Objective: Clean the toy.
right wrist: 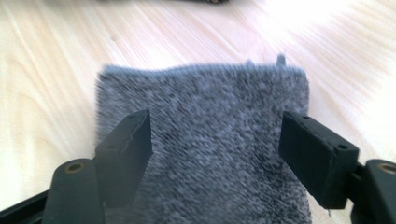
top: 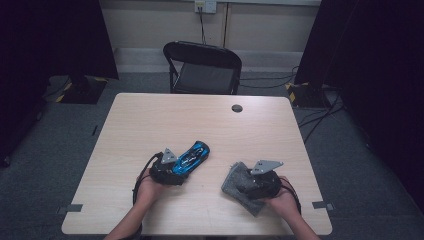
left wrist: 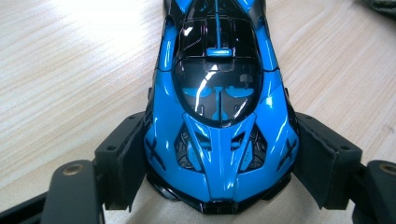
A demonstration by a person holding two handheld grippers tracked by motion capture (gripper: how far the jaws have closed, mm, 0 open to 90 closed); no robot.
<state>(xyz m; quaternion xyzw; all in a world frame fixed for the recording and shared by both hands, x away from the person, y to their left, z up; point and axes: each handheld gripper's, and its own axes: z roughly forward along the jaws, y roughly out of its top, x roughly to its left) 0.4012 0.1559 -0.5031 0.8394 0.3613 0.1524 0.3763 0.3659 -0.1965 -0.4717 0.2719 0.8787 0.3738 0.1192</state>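
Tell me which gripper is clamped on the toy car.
The left gripper: its jaws press the blue toy car's sides. The right gripper stands open over the grey cloth.

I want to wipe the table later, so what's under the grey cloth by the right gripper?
The grey cloth lies flat on the wooden table, bare around its edges. The right gripper stands open over it. Whatever might lie beneath the cloth itself is covered.

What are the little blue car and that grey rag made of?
Blue toy car: hard and glossy, probably painted plastic or die-cast metal, since lamp glare gleams sharply on its body and dark windscreen. Grey cloth: soft, fuzzy textile, perhaps terry or microfibre, judging by its matt, speckled nap and a frayed top edge.
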